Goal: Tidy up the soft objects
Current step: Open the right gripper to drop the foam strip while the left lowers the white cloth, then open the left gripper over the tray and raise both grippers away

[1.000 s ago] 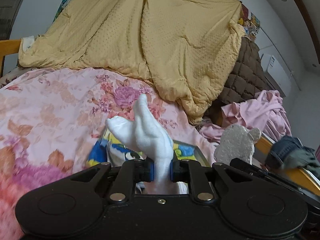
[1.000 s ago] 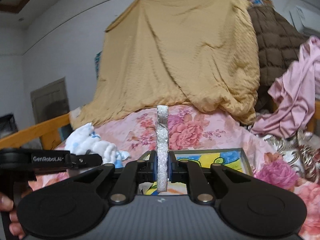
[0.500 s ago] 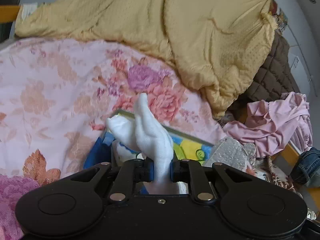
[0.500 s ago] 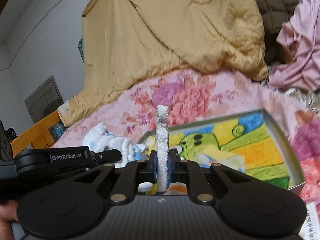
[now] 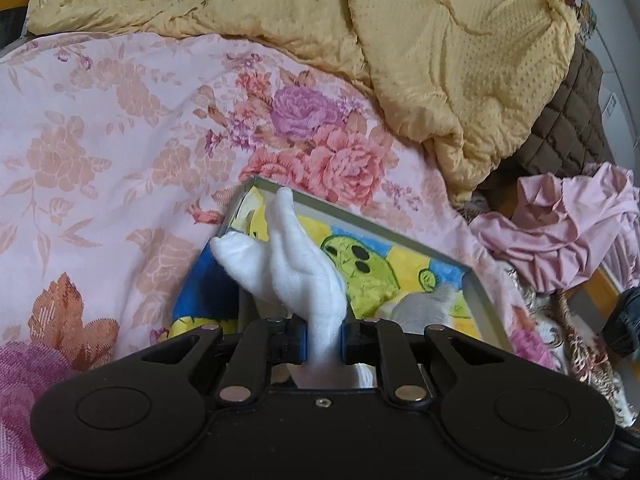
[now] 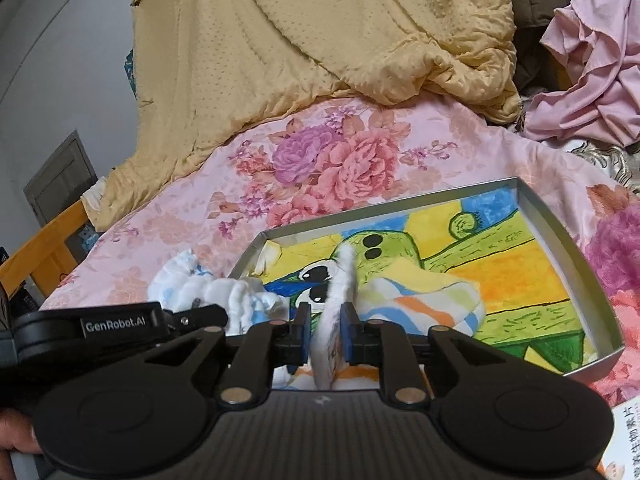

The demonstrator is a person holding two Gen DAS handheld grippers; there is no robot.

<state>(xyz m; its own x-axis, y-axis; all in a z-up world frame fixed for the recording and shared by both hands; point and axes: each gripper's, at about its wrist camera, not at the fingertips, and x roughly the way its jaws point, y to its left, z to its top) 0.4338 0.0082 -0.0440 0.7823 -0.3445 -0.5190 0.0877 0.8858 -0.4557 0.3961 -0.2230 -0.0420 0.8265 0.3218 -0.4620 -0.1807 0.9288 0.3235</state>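
Floral bedding (image 5: 120, 128) underlies your work. Nearest, your left gripper (image 5: 323, 340) pinches one white sock (image 5: 296, 268), while your right gripper (image 6: 325, 338) pinches one flat white piece (image 6: 340, 292) edge-on, both poised over the single cartoon-printed tray (image 6: 560, 232), probably for dropping in. One striped sock (image 6: 424, 304) lies inside; one yellow quilt (image 6: 320, 32) is heaped beyond.

Tray (image 6: 560, 240) on floral bedspread (image 6: 180, 232); striped cloth (image 6: 424, 304) in tray; quilt (image 6: 320, 32) behind; crumpled garment (image 6: 592, 64) right.
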